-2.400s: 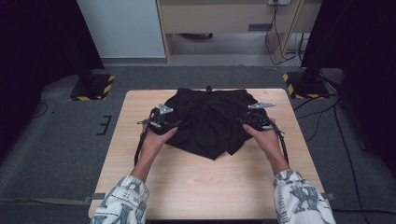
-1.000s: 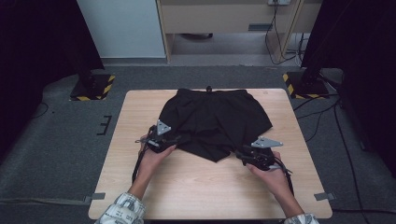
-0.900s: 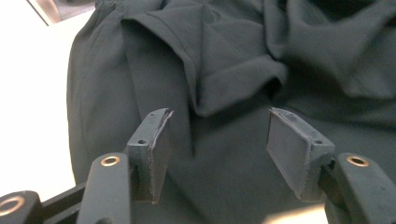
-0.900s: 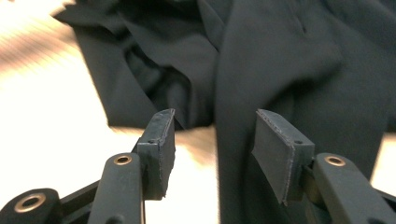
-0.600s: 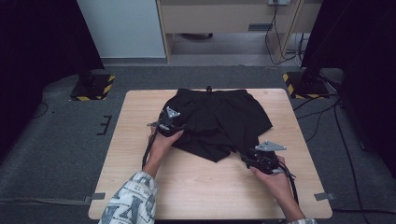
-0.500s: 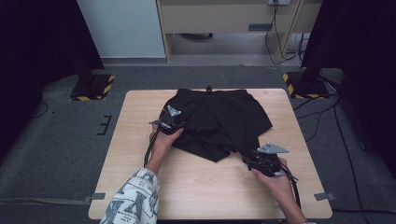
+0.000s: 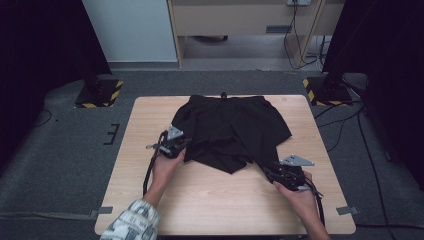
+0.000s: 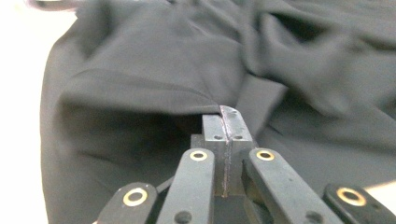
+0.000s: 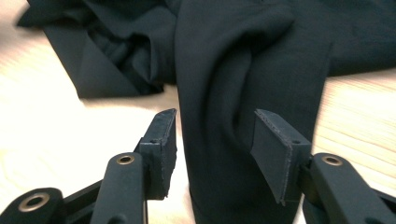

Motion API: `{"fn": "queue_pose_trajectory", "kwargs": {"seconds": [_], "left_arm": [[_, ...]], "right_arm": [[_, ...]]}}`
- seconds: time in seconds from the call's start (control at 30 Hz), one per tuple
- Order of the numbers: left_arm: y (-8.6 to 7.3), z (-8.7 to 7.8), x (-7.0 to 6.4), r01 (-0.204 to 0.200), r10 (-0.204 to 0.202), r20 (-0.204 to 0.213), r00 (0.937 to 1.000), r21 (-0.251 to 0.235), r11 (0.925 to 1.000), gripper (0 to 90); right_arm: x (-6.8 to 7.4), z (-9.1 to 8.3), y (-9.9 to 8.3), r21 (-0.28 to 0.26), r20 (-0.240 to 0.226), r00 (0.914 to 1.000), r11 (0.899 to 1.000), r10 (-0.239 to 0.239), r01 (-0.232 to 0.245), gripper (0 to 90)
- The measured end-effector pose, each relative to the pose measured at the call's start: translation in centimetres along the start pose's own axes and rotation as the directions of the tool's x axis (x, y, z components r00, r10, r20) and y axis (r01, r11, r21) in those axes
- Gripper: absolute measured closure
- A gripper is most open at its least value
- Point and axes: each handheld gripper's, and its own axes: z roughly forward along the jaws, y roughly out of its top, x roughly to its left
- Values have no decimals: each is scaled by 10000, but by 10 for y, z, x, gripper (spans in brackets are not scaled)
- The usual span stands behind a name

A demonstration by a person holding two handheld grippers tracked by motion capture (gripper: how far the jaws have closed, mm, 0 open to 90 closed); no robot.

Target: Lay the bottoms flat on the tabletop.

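The black shorts [image 7: 231, 129] lay rumpled on the far half of the bench [image 7: 150, 200], waistband toward the far edge, so the folding was barely started. My left gripper [image 8: 223, 122] had its jaws pinched shut on the hem at the left side. My right gripper [image 9: 212, 140] had its jaws wide open around a fold of the right leg, not clamped yet. Every actual fold was left to do, I'd say.

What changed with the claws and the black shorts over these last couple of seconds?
The right claw drew back toward the person, pulling a strip of the black shorts to the near right, and now stands open around it. The left claw dipped back, then returned to the left edge, shut on a fold. The shorts were spread wider. The table stayed put.
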Motion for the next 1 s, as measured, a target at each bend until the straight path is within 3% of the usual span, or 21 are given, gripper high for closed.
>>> {"fn": "queue_pose_trajectory", "kwargs": {"seconds": [0.13,0.37,0.43,0.5,0.57,0.63,0.67,0.7,0.8,0.9,1.0], "left_arm": [[-10,-32,-24,-422,425,-237,9988,137,9990,892],[-39,-65,-49,174,-169,-105,9998,465,9988,890],[-45,-73,-58,36,-19,-256,9997,656,9978,891],[-50,-81,-63,-5,33,-401,9992,699,9976,890],[-55,-88,-64,55,-15,-545,9985,718,9974,870],[-58,-92,-64,-1,66,-923,9957,706,9975,729],[-58,-93,-64,-62,126,-1117,9937,574,9983,661],[-56,-94,-63,-88,142,-1203,9926,460,9989,587],[-50,-96,-61,-89,80,-1393,9902,-59,9999,499],[-43,-91,-59,-36,0,-1238,9923,-287,9996,462],[-33,-77,-57,-123,85,-989,9951,-376,9992,457]], "right_arm": [[-3,11,9,-230,-152,9999,9997,74,-77,484],[-3,41,25,-162,-20,9995,9993,-323,323,393],[-2,48,31,-110,41,9989,9988,-476,476,400],[-2,54,33,37,36,9983,9983,-581,581,470],[-2,58,33,244,14,9964,9962,-842,841,649],[-3,60,34,408,-84,9952,9944,-975,978,830],[-4,60,35,454,-121,9957,9947,-916,921,868],[-5,59,35,439,-131,9964,9955,-839,844,887],[-9,52,36,199,-152,9985,9984,-518,521,890],[-12,40,33,24,-115,9993,9994,-354,355,890],[-15,25,24,-35,-31,9997,9997,-262,262,890]]}}
